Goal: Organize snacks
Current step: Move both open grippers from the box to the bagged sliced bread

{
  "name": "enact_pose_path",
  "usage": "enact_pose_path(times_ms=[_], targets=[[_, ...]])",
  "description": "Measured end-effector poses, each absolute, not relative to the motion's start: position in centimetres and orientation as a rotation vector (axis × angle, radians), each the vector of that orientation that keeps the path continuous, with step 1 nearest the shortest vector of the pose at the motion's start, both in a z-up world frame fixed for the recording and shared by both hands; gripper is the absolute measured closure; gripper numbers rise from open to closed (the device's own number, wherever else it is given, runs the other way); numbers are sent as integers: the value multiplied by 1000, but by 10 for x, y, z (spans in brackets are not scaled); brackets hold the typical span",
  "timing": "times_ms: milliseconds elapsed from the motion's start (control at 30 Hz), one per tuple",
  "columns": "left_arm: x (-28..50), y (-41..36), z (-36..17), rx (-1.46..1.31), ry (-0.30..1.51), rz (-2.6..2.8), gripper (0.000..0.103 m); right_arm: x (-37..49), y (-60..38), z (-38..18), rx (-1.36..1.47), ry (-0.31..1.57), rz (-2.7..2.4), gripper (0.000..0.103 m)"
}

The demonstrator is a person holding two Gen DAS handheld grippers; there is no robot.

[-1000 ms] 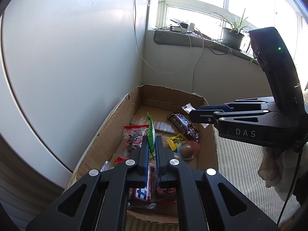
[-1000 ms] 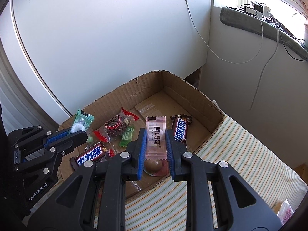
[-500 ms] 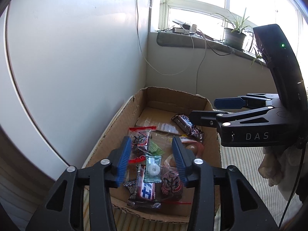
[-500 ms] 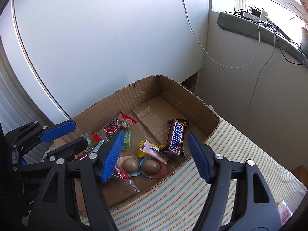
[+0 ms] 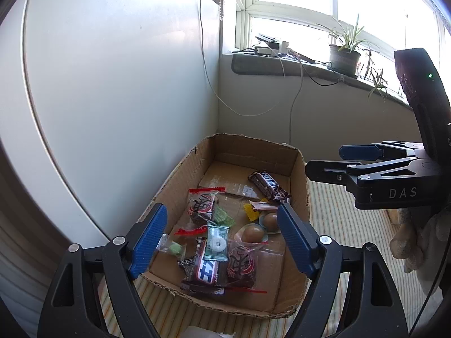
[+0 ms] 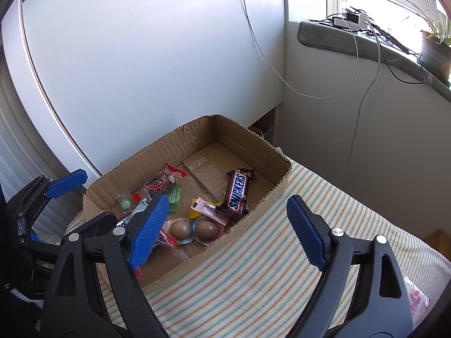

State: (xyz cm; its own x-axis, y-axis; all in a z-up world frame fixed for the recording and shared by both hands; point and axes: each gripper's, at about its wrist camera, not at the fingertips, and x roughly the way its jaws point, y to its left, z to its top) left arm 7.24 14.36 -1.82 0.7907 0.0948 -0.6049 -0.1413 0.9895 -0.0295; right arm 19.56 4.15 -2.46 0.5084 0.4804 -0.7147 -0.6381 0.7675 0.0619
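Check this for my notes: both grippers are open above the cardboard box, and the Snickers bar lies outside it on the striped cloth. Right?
Not quite. The Snickers bar lies inside the cardboard box, as the right wrist view shows. Both the left gripper and right gripper are open above it.

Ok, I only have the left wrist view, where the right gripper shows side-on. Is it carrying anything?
Observer: No. The right gripper is open. Its jaws have just been opening and nothing is between them.
Operator: Anything lying outside the cardboard box on that side?
Observer: Yes. A pink-and-white packet lies on the striped cloth, well apart from the cardboard box, at the lower right edge of the right wrist view.
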Motion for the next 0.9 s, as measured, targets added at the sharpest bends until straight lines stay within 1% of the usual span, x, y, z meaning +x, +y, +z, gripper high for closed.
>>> enact_pose_path(times_ms=[500,833,900], targets=[[77,83,-9,-52,616,4,23,175,-69,-4,-155,747,519,15],[95,35,-17,-105,667,-157,23,179,-168,-15,-34,781,381,15],[99,24,-19,-120,680,-194,25,180,-188,-19,-4,793,357,15]])
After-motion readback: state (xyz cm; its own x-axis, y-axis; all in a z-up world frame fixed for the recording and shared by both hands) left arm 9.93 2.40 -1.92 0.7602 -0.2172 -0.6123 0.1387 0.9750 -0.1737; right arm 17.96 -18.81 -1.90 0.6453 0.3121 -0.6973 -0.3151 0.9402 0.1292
